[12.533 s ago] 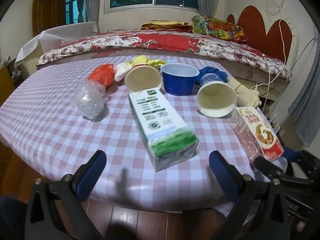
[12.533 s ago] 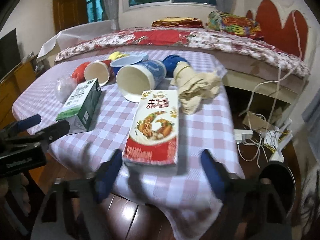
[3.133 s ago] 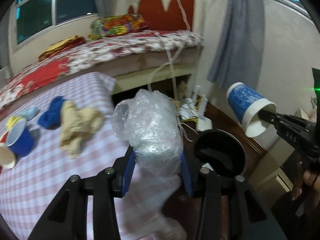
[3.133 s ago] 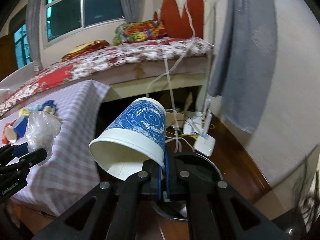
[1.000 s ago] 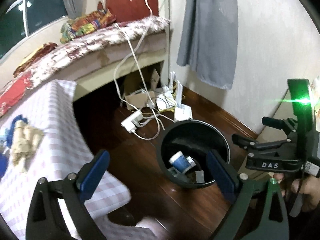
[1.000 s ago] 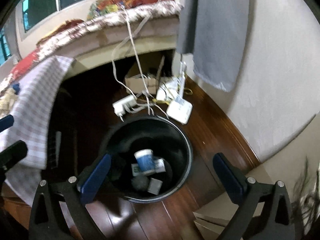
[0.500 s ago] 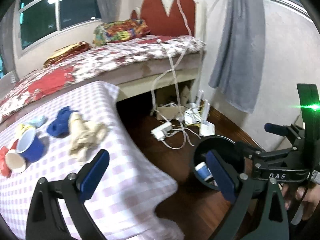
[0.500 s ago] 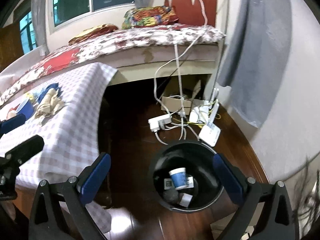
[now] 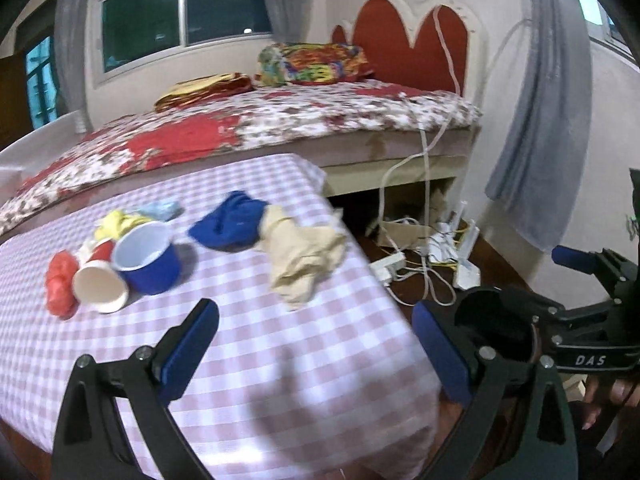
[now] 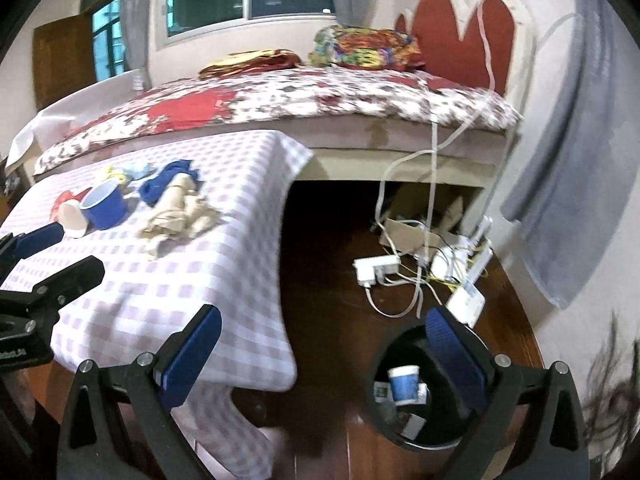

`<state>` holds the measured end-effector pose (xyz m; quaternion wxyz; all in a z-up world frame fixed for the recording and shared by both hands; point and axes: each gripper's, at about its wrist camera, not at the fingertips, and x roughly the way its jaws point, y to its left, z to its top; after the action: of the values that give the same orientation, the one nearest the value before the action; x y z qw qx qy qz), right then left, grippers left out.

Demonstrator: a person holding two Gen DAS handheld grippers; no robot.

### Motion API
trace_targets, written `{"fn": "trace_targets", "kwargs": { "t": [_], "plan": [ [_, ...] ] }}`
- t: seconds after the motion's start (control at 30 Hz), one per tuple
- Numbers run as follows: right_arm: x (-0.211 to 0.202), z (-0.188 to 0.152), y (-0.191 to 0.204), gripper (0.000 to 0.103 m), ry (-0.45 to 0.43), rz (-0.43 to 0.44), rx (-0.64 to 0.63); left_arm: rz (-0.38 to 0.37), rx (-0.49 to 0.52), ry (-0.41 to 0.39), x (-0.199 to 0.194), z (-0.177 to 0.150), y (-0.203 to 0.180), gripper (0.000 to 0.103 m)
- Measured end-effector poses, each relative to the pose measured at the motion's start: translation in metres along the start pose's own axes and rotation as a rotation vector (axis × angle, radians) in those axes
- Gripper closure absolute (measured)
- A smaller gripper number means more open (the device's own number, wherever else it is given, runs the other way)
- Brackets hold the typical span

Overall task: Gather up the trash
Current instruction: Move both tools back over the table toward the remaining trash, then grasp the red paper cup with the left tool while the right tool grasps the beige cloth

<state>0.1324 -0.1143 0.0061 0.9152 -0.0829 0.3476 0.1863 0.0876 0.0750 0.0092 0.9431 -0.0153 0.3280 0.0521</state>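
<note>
My left gripper [image 9: 316,340] is open and empty above the near edge of the pink checked table [image 9: 304,384]. On the table lie a red-and-white paper cup [image 9: 100,284] on its side, a crumpled red bag [image 9: 60,284], a blue mug [image 9: 148,260], a blue cloth [image 9: 236,224], a beige cloth [image 9: 304,252] and a yellow cloth [image 9: 118,222]. My right gripper [image 10: 324,348] is open and empty over the floor. The black bin [image 10: 404,436] on the floor holds a blue paper cup [image 10: 404,388] and other trash. The bin [image 9: 492,328] also shows in the left wrist view.
A bed [image 9: 280,120] with a floral cover stands behind the table. A power strip [image 10: 376,270], cables and a white box [image 10: 466,306] lie on the wooden floor near the bin. A grey curtain [image 10: 576,184] hangs at the right wall.
Both grippers have swung away from the bin and back toward the table. More of the table and its items shows now. Both grippers stay open and empty.
</note>
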Motion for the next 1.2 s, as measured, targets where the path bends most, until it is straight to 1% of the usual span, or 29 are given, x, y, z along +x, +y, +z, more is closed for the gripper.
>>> {"fn": "trace_targets", "kwargs": {
  "t": [0.33, 0.6, 0.7, 0.77, 0.9, 1.07, 1.2],
  "plan": [
    [0.012, 0.02, 0.047, 0.0, -0.003, 0.065, -0.079, 0.08, -0.078, 0.002, -0.008, -0.014, 0.057, 0.005],
    [0.033, 0.037, 0.089, 0.0, -0.005, 0.119, -0.124, 0.196, -0.154, 0.018, -0.005, -0.028, 0.119, 0.005],
    [0.044, 0.044, 0.106, 0.0, -0.005, 0.128, -0.137, 0.238, -0.177, 0.025, 0.002, -0.031, 0.141, 0.005],
    [0.055, 0.049, 0.117, 0.0, 0.006, 0.13, -0.14, 0.253, -0.19, 0.027, 0.005, -0.033, 0.153, 0.005],
    [0.076, 0.058, 0.133, 0.0, 0.022, 0.126, -0.143, 0.27, -0.209, 0.036, 0.016, -0.034, 0.171, 0.005],
    [0.097, 0.062, 0.142, 0.001, 0.048, 0.106, -0.135, 0.265, -0.22, 0.035, 0.028, -0.028, 0.183, 0.006],
    [0.107, 0.065, 0.141, 0.005, 0.06, 0.097, -0.119, 0.245, -0.233, 0.03, 0.034, -0.024, 0.187, 0.007]
  ]
}}
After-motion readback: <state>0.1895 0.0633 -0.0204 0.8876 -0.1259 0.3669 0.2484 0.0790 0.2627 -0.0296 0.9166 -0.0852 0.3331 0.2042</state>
